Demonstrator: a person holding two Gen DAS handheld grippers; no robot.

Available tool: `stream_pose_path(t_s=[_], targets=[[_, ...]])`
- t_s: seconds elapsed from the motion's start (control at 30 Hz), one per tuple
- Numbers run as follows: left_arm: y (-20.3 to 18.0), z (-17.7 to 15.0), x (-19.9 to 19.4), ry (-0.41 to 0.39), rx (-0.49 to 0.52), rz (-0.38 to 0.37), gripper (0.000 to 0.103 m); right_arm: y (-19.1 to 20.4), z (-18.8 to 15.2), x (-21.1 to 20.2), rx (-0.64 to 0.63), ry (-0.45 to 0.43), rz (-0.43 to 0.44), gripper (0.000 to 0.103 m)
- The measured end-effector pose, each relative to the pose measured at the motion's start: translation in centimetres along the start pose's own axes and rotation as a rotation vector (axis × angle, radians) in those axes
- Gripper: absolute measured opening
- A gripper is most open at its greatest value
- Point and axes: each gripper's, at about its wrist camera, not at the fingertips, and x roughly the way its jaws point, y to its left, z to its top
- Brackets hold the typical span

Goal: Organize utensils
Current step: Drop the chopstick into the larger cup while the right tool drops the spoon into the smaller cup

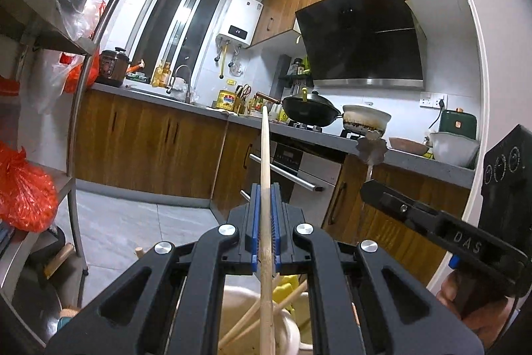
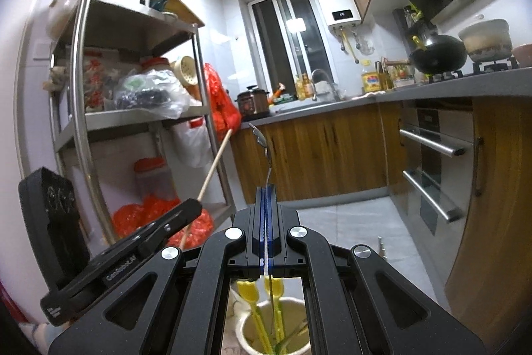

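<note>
My left gripper (image 1: pixel 265 192) is shut on a long wooden chopstick (image 1: pixel 265 152) that points forward and up between the blue pads. Beneath it stands a cream utensil holder (image 1: pixel 289 331) with more chopsticks and yellow utensils in it. My right gripper (image 2: pixel 266 190) is shut on the thin handle of a metal spoon (image 2: pixel 260 137), bowl end up. Under it the same cream holder (image 2: pixel 246 326) contains yellow spoons (image 2: pixel 250 288). Each gripper shows in the other's view: the right gripper (image 1: pixel 369 188) with its spoon (image 1: pixel 370 150), the left gripper (image 2: pixel 196 205) with its chopstick (image 2: pixel 216 160).
A steel shelf rack (image 2: pixel 79 95) loaded with bags and jars stands on the left. The grey counter (image 1: pixel 332 140) carries a black wok (image 1: pixel 311 110), a white pot (image 1: pixel 365 118) and bowls. Oven handles (image 2: pixel 429 142) jut out on the right. Tiled floor lies between.
</note>
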Motion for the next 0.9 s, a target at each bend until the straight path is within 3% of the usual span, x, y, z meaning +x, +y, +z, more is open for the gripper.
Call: stream_pose_path(t_s=[0.5,0.9], targets=[[0.5,-2.4,-0.2,0.003,0.047,0.024,0.006,-0.1,-3.0,1.8,-0.053,0.074,-0.031,0.002],[-0.3,-3.6,-1.1,0.069,0.118,0.041,0.006,0.5,-5.5,2.1,-0.099,0.212,-0.011,0.002]])
